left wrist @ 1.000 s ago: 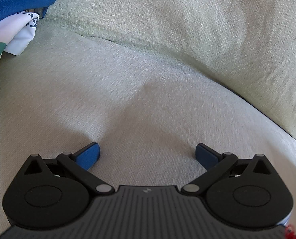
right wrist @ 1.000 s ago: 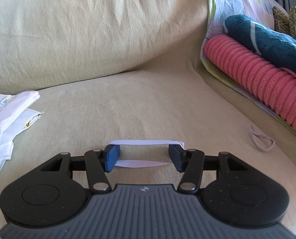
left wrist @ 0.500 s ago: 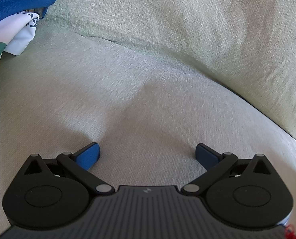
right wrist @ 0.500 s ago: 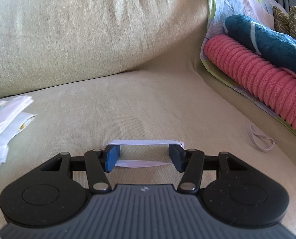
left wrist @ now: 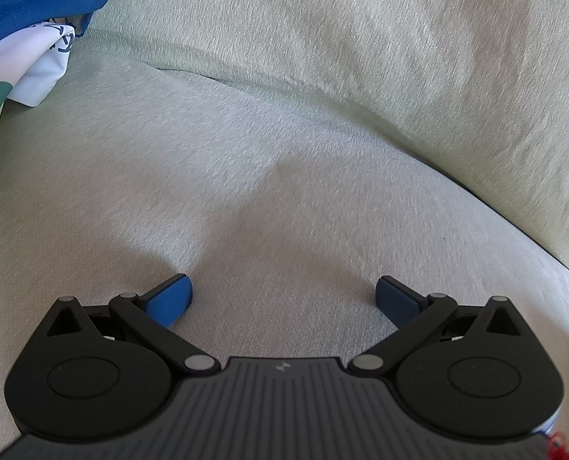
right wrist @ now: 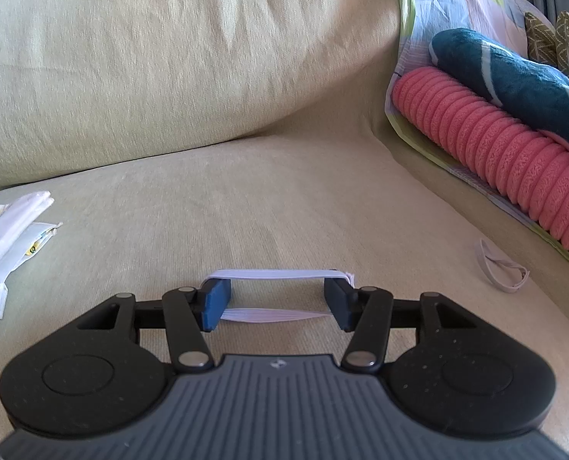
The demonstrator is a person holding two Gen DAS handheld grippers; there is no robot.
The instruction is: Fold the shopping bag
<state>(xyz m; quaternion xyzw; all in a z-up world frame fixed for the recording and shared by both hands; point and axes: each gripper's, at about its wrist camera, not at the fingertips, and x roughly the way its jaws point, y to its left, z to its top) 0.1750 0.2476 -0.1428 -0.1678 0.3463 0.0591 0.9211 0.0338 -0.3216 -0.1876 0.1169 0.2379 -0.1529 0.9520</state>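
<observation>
— Where is our shopping bag (right wrist: 4, 237)?

— It lies bunched on the sofa (right wrist: 284, 207), off to the left, not folded yet. Our left tongs (left wrist: 282, 297) are wide open and hold nothing.

— And the right tongs (right wrist: 276, 301)?

— Half open, with an elastic band (right wrist: 276, 274) stretched around them. We think we must fold the bag next, then slip the band on.

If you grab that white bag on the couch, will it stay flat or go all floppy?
Probably floppy: the white bag lies crumpled in soft folds. It looks thin, so likely light. It would probably sag and bunch rather than slide whole across the couch cushion.
</observation>
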